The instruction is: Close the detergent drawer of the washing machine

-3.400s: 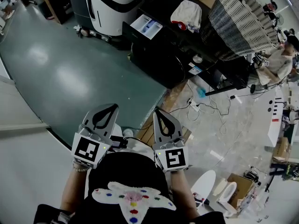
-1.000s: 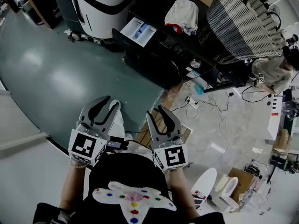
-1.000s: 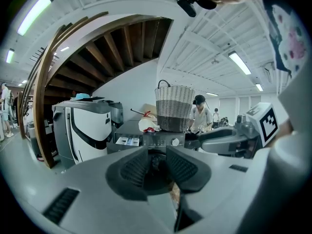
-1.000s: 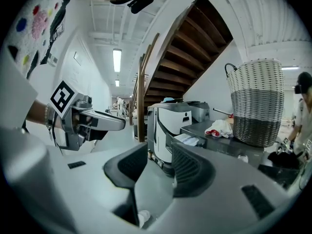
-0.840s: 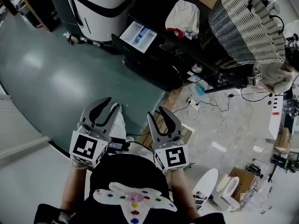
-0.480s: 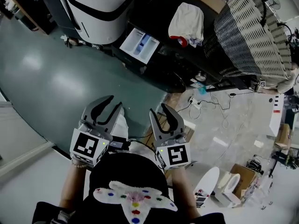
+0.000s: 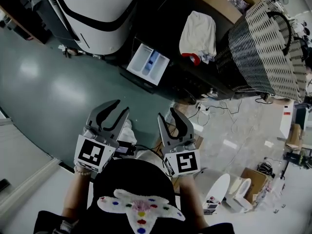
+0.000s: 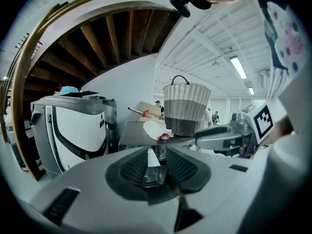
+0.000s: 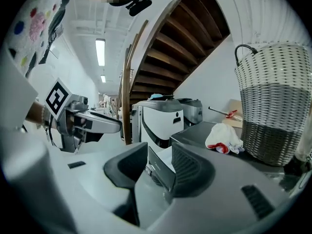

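So both are held out front, side by side: left gripper [image 7: 122,106] and right gripper [image 7: 166,113] each have their jaws spread with nothing in them. Makes sense to me, since a drawer wants a push, not a pinch. The detergent drawer [image 7: 147,64] is still sticking out of the dark washing machine [image 7: 170,38], well ahead of both. There's smooth green floor [image 7: 53,91] in between, a white cloth [image 7: 197,30] on the machine's top with a wicker basket [image 7: 263,48] beside it, and cables [image 7: 214,113] off to the right.

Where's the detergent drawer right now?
Head view, upper centre: the detergent drawer sticks out open from the dark washing machine, left of the white cloth on top, right of the big white appliance.
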